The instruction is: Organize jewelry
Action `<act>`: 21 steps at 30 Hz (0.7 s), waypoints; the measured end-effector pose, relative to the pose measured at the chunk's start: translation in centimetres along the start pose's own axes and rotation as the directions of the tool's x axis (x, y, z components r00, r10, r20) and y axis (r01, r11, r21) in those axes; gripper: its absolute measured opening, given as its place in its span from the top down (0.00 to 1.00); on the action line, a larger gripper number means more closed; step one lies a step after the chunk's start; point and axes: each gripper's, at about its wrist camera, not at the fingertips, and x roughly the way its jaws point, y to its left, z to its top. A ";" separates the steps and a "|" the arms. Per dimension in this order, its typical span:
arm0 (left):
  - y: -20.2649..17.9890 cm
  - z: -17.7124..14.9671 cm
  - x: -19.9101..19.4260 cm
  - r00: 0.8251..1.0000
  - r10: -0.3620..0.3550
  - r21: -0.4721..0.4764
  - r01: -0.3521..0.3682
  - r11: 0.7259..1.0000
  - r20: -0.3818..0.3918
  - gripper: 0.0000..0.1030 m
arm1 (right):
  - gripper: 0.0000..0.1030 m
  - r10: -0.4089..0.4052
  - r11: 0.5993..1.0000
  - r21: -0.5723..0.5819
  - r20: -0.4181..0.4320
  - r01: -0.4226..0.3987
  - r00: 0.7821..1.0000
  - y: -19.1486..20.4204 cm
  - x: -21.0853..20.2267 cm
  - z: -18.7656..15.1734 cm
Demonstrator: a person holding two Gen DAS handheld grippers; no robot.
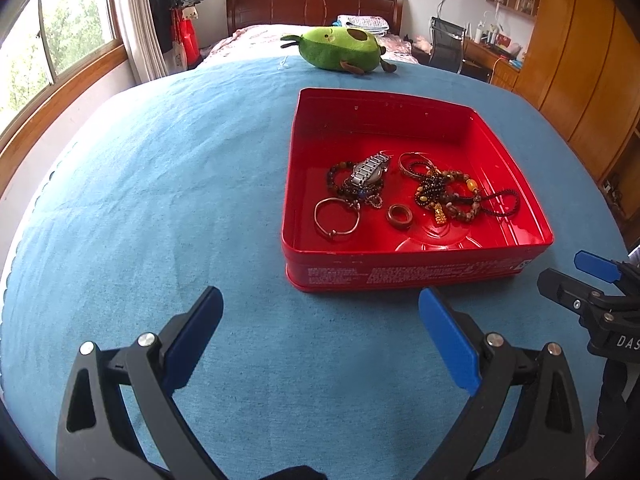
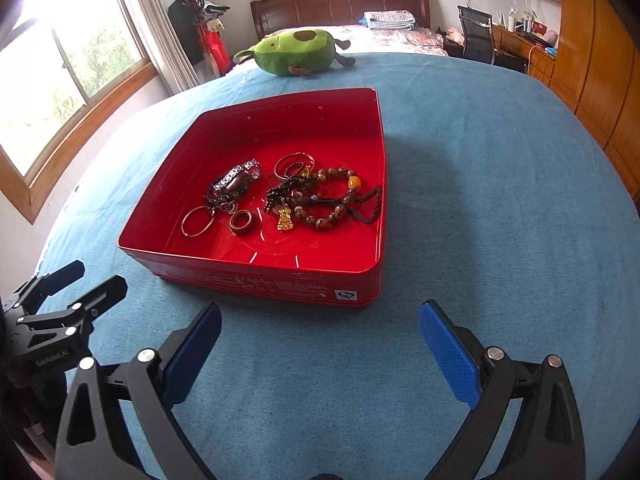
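Jewelry (image 1: 420, 192) sits piled in the red tin (image 1: 416, 270), just ahead and right of your left tongs (image 1: 320, 336), ahead and left of your right tongs (image 2: 320, 344). Both tongs gape wide, holding nothing. Going left to right: thin bangle (image 1: 336, 218), watch (image 1: 370, 170), wooden ring (image 1: 400, 216), then tangled bead strands (image 1: 448, 190). Likely trouble: grab one strand and its neighbours lift too. The near tin wall may catch a low approach. There's plenty of bare blue worktop (image 1: 160, 200) on both outer sides.
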 end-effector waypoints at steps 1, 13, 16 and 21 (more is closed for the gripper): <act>0.0 0.0 0.0 1.000 0.000 -0.001 0.000 1.000 0.000 0.05 | 0.04 0.000 1.000 0.000 -0.001 0.000 1.000 0.0 0.0 0.0; 0.0 0.1 -0.1 1.000 0.001 0.000 -0.001 1.000 0.000 0.05 | 0.04 -0.003 1.000 -0.007 -0.009 0.003 1.000 0.1 0.3 0.0; 0.0 0.1 -0.1 1.000 0.002 -0.001 -0.002 1.000 0.001 0.05 | 0.04 -0.004 1.000 -0.007 -0.011 0.004 1.000 0.0 0.4 0.1; 0.1 0.2 -0.1 1.000 0.001 -0.001 -0.001 1.000 0.002 0.05 | 0.04 -0.004 1.000 -0.011 -0.011 0.004 1.000 0.1 0.5 0.1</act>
